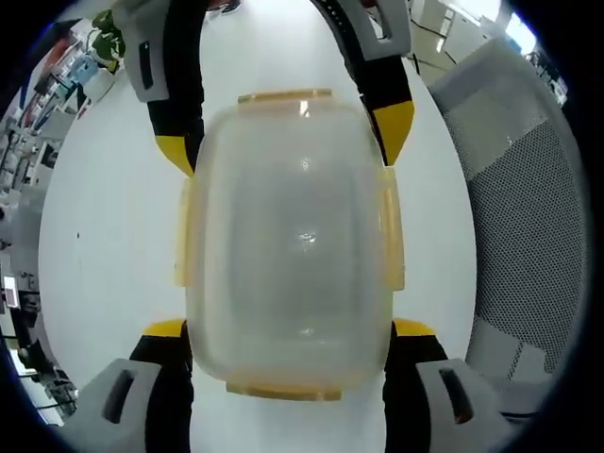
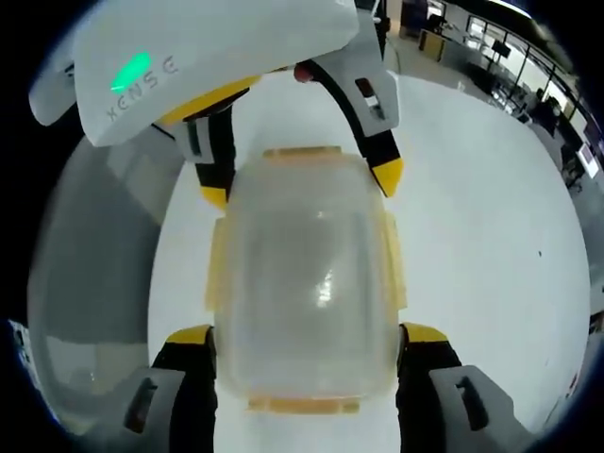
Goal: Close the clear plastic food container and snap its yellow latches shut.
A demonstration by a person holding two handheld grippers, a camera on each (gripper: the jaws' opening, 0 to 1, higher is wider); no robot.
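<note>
A white table (image 1: 94, 236) is carrying everything, with a grey mesh chair (image 1: 528, 208) sitting just off its edge. The clear container (image 1: 288, 245) is lying at the table's middle, yellow latches (image 1: 392, 236) along its sides. The left gripper (image 1: 288, 344) and right gripper (image 2: 307, 344) are facing each other, jaws spread apart, straddling its opposite ends.

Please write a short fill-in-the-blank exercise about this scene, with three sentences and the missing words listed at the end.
1. The clear plastic container rests on a table whose colour is ____.
2. The latches along the container's edges are ____ in colour.
3. In the left gripper view, the left gripper has its two jaws on either side of the container's near end, and the tips of the jaws are coloured ____.

Missing words: white; yellow; yellow
</note>
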